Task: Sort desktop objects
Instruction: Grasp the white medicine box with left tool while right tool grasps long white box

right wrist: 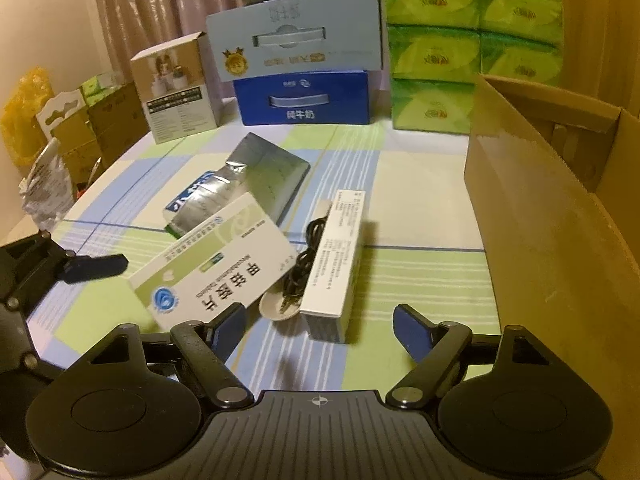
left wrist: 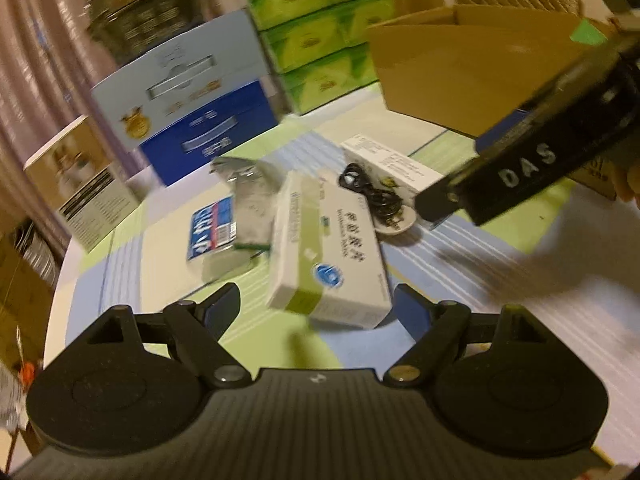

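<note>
A white-and-green medicine box (left wrist: 326, 256) (right wrist: 212, 268) lies on the checked tablecloth, just ahead of both grippers. Beside it lie a silver foil pouch (left wrist: 248, 204) (right wrist: 208, 200), a black cable (left wrist: 370, 190) (right wrist: 302, 260) over a small white dish (left wrist: 396, 224) (right wrist: 276, 308), and a long white box (left wrist: 394, 164) (right wrist: 338, 264). My left gripper (left wrist: 318, 308) is open, its fingers either side of the medicine box's near end. My right gripper (right wrist: 320, 326) is open and empty, just short of the long white box. It shows in the left wrist view (left wrist: 436, 204).
An open cardboard box (left wrist: 460, 68) (right wrist: 560, 208) stands at the right. Blue milk cartons (left wrist: 208, 136) (right wrist: 304, 96), green tissue packs (left wrist: 320, 36) (right wrist: 472, 48) and a small product box (right wrist: 176, 88) line the far edge. The table edge (right wrist: 100, 172) runs along the left.
</note>
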Motion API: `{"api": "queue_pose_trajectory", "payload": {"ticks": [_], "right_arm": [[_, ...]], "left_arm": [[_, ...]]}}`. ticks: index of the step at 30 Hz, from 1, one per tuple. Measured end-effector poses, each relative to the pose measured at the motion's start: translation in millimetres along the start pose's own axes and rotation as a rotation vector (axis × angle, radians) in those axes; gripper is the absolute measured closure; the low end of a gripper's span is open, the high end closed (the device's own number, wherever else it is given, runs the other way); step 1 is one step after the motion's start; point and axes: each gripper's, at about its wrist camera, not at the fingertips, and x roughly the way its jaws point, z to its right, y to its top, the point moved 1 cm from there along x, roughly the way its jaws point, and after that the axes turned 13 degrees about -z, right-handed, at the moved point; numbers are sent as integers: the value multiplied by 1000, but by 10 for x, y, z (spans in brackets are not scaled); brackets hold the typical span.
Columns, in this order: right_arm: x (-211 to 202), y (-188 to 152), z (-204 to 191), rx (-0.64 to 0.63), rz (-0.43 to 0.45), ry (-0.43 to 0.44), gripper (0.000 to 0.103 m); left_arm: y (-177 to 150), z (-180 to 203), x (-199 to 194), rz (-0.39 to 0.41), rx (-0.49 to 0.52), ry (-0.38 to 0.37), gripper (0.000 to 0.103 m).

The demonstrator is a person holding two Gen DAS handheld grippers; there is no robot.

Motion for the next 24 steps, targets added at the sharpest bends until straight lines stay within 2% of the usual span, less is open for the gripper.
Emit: {"api": "queue_pose_trajectory", "payload": {"ticks": [6,10,12,16,21,24], "right_arm": [[71,61,20,3,-13,7,24],[130,89,56,16,-28,10,25],[162,105,71,15,-33,9,29],[225,133,91,16,-43,8,45],[266,146,134,34,-54,12,65],[274,139,146,44,-63,8,76]], "left_arm": [[42,151,180,-14,105,53,22],[42,208,235,-7,150,90,30],[49,199,244,-7,145,89,30],[78,151,226,-24,89,60,32],[69,35,168,-70,-114,-63,33],[31,-11,143,-88,-178,-90,33]]}}
